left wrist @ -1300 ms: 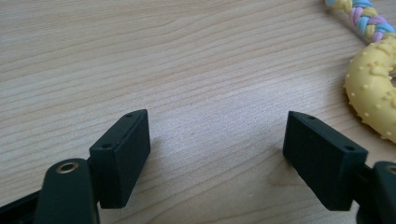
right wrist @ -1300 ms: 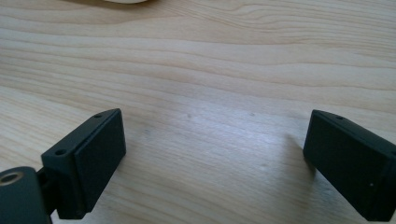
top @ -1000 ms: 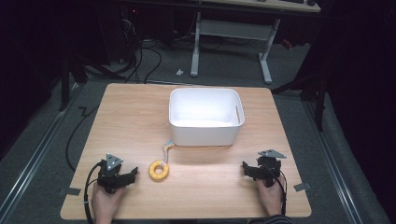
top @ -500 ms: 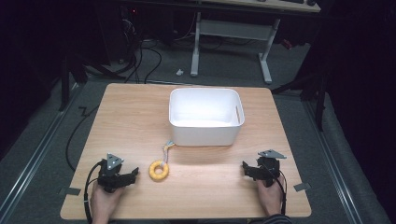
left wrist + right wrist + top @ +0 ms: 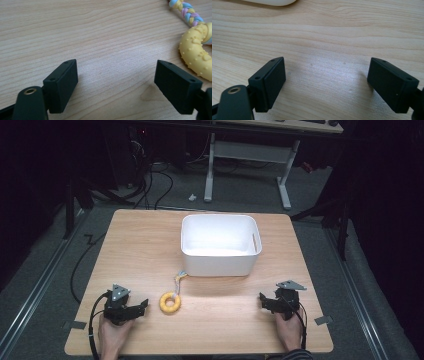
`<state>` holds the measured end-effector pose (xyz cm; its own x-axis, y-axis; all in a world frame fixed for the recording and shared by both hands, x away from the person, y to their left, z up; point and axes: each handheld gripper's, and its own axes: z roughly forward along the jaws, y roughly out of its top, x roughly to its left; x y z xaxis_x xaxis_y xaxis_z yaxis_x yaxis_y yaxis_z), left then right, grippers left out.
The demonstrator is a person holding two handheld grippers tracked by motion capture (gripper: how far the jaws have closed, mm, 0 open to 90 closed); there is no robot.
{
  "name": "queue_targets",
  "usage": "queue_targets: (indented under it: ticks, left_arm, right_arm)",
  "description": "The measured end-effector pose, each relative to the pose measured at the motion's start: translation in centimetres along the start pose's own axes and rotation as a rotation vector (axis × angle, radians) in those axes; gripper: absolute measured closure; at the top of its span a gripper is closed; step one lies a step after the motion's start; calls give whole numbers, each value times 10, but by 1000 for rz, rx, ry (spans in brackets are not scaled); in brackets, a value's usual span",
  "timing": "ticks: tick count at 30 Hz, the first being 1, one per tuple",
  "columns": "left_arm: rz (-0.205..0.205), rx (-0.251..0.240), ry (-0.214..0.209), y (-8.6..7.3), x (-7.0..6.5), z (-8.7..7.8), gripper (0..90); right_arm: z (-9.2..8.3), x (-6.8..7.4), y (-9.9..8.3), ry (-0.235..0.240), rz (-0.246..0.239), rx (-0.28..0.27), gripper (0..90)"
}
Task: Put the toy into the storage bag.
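A yellow ring toy (image 5: pixel 170 303) with a braided pastel rope tail (image 5: pixel 179 279) lies on the wooden table (image 5: pixel 150 250), in front of a white bin (image 5: pixel 219 245). My left gripper (image 5: pixel 142 306) rests on the table just left of the ring, open, nothing between its jaws. In the left gripper view the ring (image 5: pixel 197 55) and braid (image 5: pixel 186 12) sit at the right edge, beyond the right jaw. My right gripper (image 5: pixel 262 301) rests near the front right, open, over bare wood (image 5: pixel 324 62).
The white bin is empty and stands at the table's middle back; its corner (image 5: pixel 272 2) shows at the top of the right gripper view. Cables and a desk frame (image 5: pixel 250 155) stand on the floor behind the table.
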<state>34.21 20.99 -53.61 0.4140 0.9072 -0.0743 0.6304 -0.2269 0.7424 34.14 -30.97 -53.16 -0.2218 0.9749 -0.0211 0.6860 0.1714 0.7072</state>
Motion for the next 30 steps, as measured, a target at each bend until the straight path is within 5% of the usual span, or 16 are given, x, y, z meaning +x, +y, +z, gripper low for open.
queue_targets:
  ticks: [30]
  left_arm:
    - [69,-31,-58,25,-12,-27,246]
  right_arm:
    - [0,0,0,0,1,0,154]
